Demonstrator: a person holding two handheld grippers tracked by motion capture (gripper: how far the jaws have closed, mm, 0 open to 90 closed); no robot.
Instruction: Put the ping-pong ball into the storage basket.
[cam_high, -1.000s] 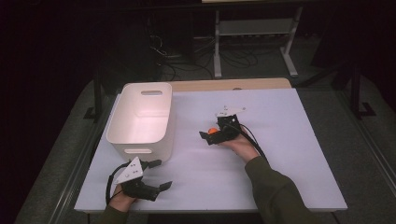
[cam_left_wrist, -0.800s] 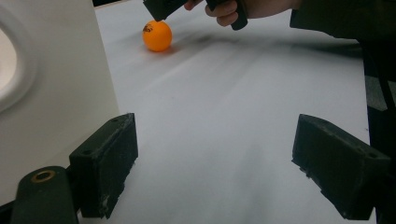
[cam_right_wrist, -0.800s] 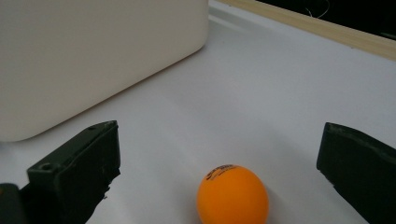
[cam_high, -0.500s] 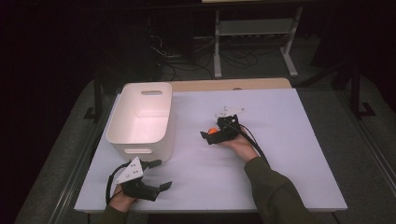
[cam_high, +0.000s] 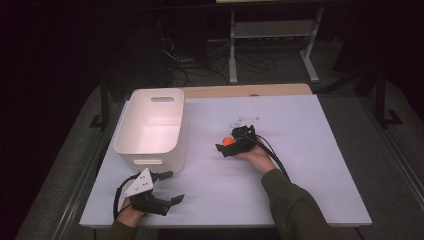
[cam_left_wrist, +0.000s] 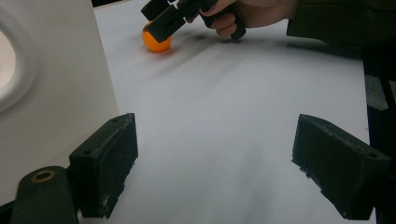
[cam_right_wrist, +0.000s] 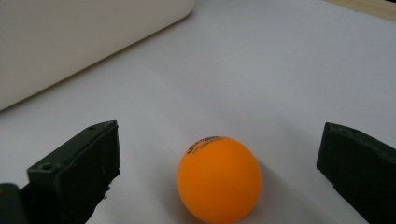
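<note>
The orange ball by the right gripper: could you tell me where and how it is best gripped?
Grip the orange ball across its widest middle, coming down from above and behind as the right gripper already does. It is round and rests on the table, with the open jaws on either side and space around it.

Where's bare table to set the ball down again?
Bare: the wide strip right of the right tool, out to the table edge, and the middle between bin and right hand. Crowded: around the ball and the near-left corner by the left tool.
</note>
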